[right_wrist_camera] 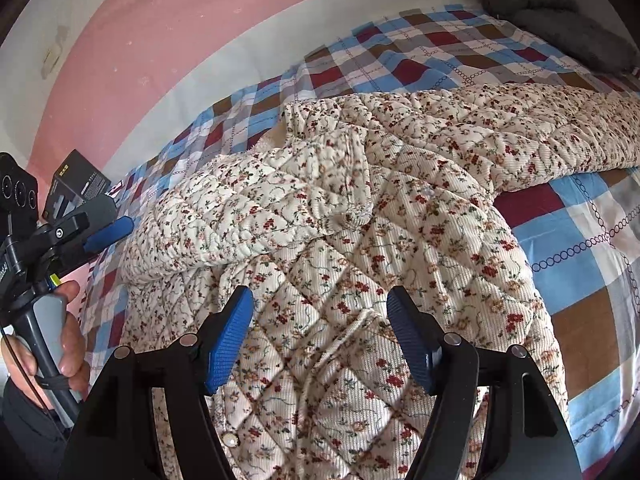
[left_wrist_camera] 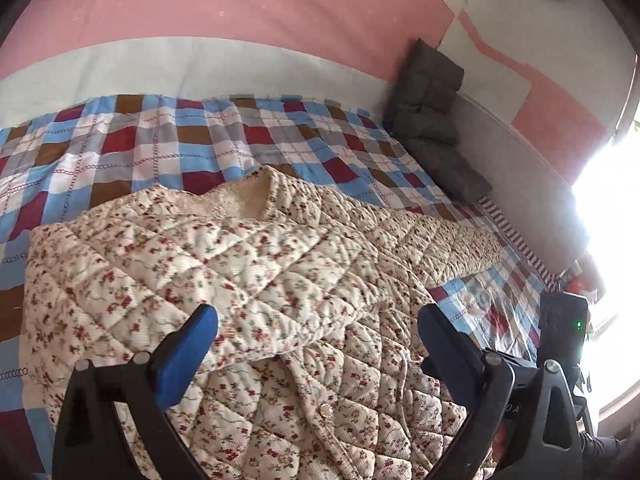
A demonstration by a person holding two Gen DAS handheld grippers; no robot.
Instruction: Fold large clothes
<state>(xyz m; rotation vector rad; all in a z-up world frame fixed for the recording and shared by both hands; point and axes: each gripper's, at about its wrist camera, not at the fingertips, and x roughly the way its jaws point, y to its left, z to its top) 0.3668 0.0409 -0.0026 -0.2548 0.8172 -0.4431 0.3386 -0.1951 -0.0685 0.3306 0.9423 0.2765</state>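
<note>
A: Jacket (left_wrist_camera: 256, 264), quilted and cream with small red flowers, fills the middle and lower part of both frames, lying on a checked bedspread (left_wrist_camera: 168, 140).

B: And its sleeves?

A: One sleeve (right_wrist_camera: 272, 208) is folded across the chest, at centre left of the right wrist view. The other sleeve (right_wrist_camera: 540, 132) stretches flat toward the upper right.

B: The claws?

A: Left gripper (left_wrist_camera: 318, 326) has its blue pads spread wide, gripping nothing; the folded sleeve lies just beyond them. Right gripper (right_wrist_camera: 320, 320) is parted too, pads clear of the cloth, over the jacket's front.

B: Anything else?

A: A hand (right_wrist_camera: 66, 344) grips the left tool's handle at the lower left of the right wrist view. Grey cushions (left_wrist_camera: 432, 120) lean at the bed's upper right corner.
</note>
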